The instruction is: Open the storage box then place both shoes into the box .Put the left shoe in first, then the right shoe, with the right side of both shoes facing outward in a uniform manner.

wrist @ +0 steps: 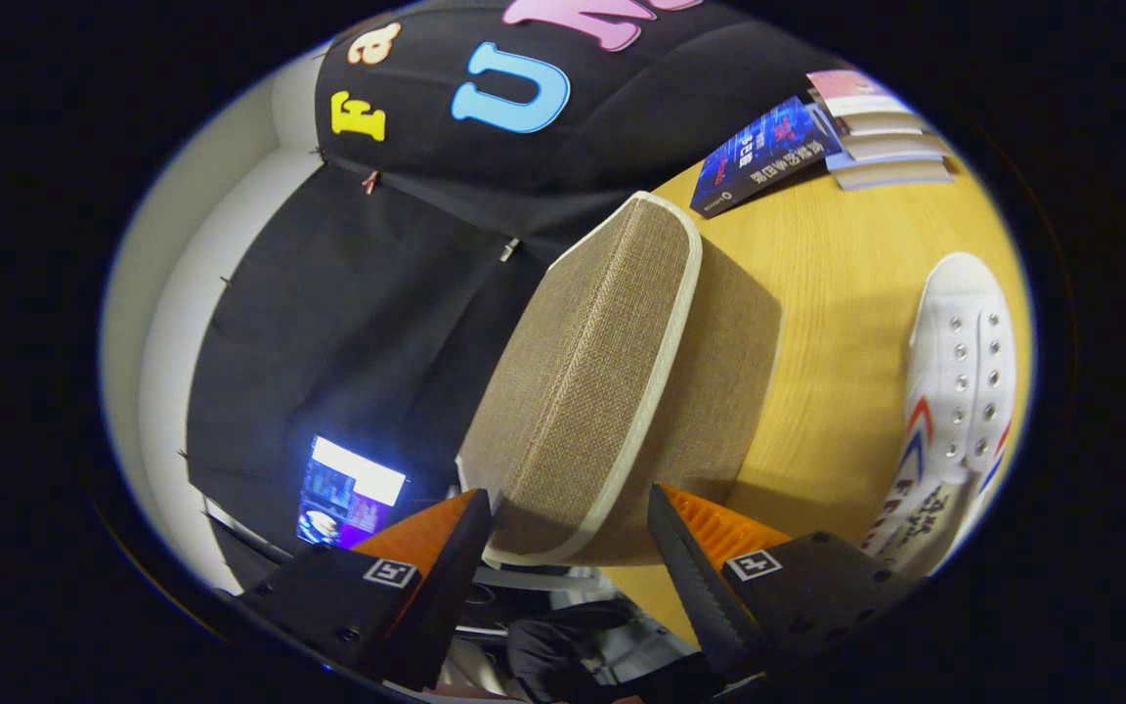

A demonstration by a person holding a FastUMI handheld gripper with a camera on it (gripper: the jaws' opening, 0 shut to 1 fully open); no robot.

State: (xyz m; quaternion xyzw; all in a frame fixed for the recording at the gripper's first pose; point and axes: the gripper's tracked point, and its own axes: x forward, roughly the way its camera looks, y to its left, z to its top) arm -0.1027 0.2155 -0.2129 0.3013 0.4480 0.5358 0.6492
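Gripper (571, 523) w/ fingers spread wide, straddling near end of storage box (612, 391); neither finger clearly pressing on it, so not a grip. Box: tan woven fabric, pale trim, seen tilted, lid (587, 372) on top. Box sits on wooden table (837, 293) near its edge. White shoe (959, 381) w/ red-blue stripes on table, off to right of box, apart from it. Books (817, 137) stacked at far side of table. Lit screen (348, 494) beyond left finger.
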